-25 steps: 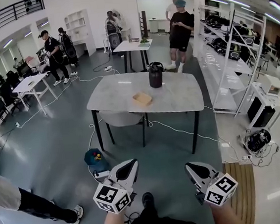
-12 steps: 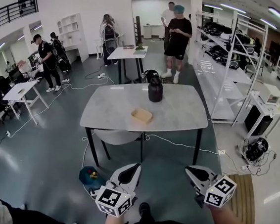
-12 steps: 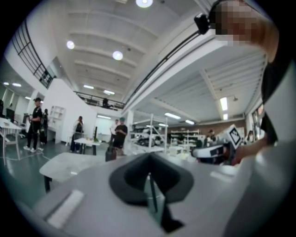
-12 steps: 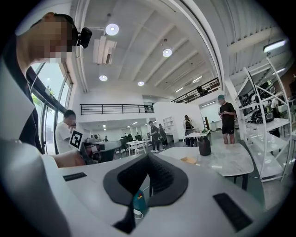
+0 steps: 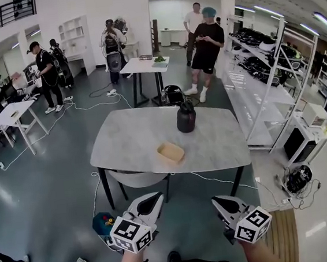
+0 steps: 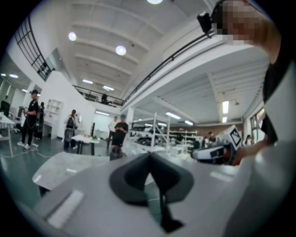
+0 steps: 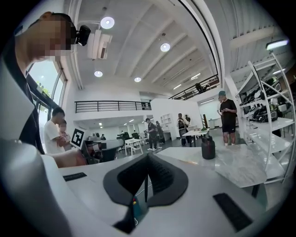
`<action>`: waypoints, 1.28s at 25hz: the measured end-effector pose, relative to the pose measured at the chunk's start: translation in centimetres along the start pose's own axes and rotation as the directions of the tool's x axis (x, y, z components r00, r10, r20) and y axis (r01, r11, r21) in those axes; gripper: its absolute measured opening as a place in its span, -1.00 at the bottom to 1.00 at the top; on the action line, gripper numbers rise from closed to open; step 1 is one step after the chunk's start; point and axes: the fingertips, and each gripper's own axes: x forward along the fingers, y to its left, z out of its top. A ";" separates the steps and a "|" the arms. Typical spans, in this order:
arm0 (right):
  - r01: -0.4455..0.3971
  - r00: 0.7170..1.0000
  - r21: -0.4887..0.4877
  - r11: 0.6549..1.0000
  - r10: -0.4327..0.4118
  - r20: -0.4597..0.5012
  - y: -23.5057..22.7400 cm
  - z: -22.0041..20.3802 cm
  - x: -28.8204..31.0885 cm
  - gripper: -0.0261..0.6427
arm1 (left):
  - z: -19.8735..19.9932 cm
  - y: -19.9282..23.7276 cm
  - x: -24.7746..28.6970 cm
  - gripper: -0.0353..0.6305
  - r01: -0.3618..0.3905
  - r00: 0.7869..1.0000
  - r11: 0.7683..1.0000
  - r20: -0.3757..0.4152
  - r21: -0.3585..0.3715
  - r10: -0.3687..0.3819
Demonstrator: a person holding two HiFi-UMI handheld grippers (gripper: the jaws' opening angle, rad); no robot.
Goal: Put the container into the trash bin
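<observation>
Head view: left gripper (image 5: 152, 198) and right gripper (image 5: 219, 202) are low in front, jaws pressed together, nothing held. Table (image 5: 124, 146) is nearer than a second ago. Container (image 5: 170, 152) lies on it untouched, dark bin (image 5: 186, 118) beyond; approach only, no grasp yet.

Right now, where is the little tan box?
In the head view, the tan container lies on the grey table near its front edge, apart from the dark bin behind it.

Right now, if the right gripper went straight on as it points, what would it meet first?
Probably the near edge of the table; nothing stands between it and the right gripper. Height is hard to judge.
</observation>
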 end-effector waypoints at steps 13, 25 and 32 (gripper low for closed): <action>0.008 0.999 0.056 0.998 -0.006 -0.036 -2.7 -1.1 7.4 -0.94 | -2.3 8.4 2.8 -0.88 -0.054 0.996 0.996 -0.076 -0.078 0.048; -0.045 0.996 0.106 0.993 0.054 -0.075 -10.7 -1.6 15.6 -0.94 | -4.6 15.2 9.9 -0.88 -0.102 0.987 0.988 -0.137 -0.114 0.086; -0.124 0.983 0.088 0.988 0.134 -0.126 -16.7 -1.4 21.5 -0.94 | -4.9 19.4 17.5 -0.88 -0.117 0.977 0.985 -0.192 -0.129 0.091</action>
